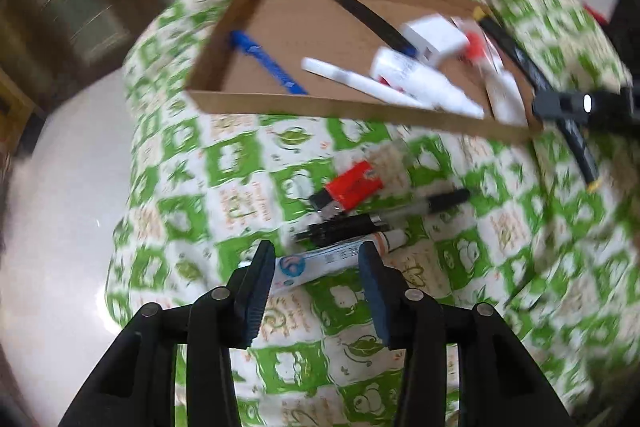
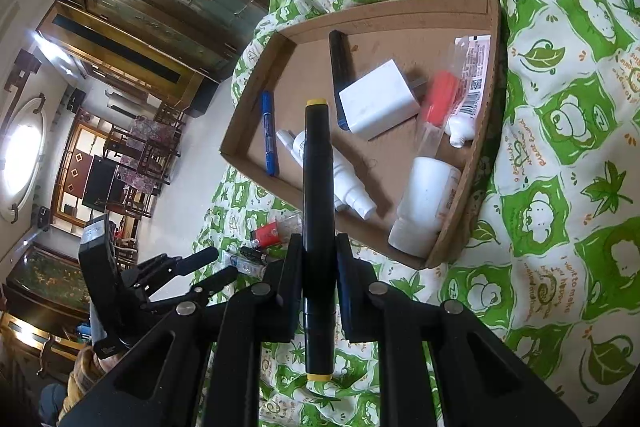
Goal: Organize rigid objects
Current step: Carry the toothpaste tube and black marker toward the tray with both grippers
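The right gripper [image 2: 318, 259] clamps a black yellow-capped marker [image 2: 318, 187], ready for the shallow cardboard tray [image 2: 256, 99]; the left gripper [image 1: 318, 267], fingers spread, straddles a white tube [image 1: 340, 259] to grasp.

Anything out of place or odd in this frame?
Nothing damaged or spilled. A red lighter, two pens and a tube lie on the cloth outside the box. The right gripper holds a black marker.

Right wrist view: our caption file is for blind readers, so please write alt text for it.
The right gripper clamps a black marker with yellow ends, pointing at a cardboard tray on a green-patterned cloth. The tray holds a white charger, blue pen and white bottles.
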The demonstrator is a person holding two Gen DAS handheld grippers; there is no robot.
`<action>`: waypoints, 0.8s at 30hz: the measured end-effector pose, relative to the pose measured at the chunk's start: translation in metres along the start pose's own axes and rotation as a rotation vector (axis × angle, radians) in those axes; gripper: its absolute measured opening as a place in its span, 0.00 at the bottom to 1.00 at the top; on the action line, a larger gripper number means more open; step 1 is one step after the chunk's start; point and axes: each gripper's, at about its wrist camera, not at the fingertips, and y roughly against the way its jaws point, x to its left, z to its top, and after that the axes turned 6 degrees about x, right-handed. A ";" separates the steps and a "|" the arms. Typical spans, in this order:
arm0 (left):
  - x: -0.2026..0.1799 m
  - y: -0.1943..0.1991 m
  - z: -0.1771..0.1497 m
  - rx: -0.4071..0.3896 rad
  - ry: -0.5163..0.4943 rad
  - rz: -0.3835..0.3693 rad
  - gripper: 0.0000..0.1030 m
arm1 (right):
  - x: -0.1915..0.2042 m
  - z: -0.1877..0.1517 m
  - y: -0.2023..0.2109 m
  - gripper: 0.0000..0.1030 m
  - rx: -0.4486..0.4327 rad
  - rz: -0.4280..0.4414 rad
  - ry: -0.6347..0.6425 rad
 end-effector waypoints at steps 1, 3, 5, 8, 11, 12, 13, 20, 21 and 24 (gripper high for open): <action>-0.003 -0.007 0.002 0.027 -0.034 0.011 0.47 | 0.000 0.000 0.000 0.14 0.000 -0.002 -0.001; -0.006 -0.018 0.005 0.071 -0.076 0.019 0.50 | -0.001 0.001 -0.001 0.14 0.001 0.000 -0.004; -0.008 -0.023 0.005 0.082 -0.108 0.027 0.53 | -0.002 0.001 -0.001 0.14 0.002 -0.001 -0.005; -0.012 -0.028 0.005 0.104 -0.141 0.029 0.54 | -0.002 0.001 -0.003 0.14 0.009 -0.001 -0.003; -0.017 -0.028 0.006 0.139 -0.135 0.006 0.51 | -0.002 0.000 -0.004 0.14 0.013 -0.002 -0.001; -0.018 -0.025 0.005 0.149 -0.123 -0.021 0.39 | -0.002 0.000 -0.004 0.14 0.012 -0.001 -0.001; -0.019 -0.021 0.005 0.159 -0.107 -0.063 0.32 | -0.002 0.001 -0.004 0.14 0.011 -0.001 -0.002; -0.050 -0.021 -0.014 0.215 -0.158 -0.106 0.02 | -0.002 0.000 -0.003 0.14 0.013 0.006 -0.003; -0.051 -0.020 -0.014 0.196 -0.152 -0.096 0.02 | -0.002 0.000 -0.003 0.14 0.014 0.006 -0.002; -0.052 -0.005 -0.009 0.125 -0.124 -0.127 0.05 | -0.002 -0.001 -0.003 0.14 0.013 0.006 -0.001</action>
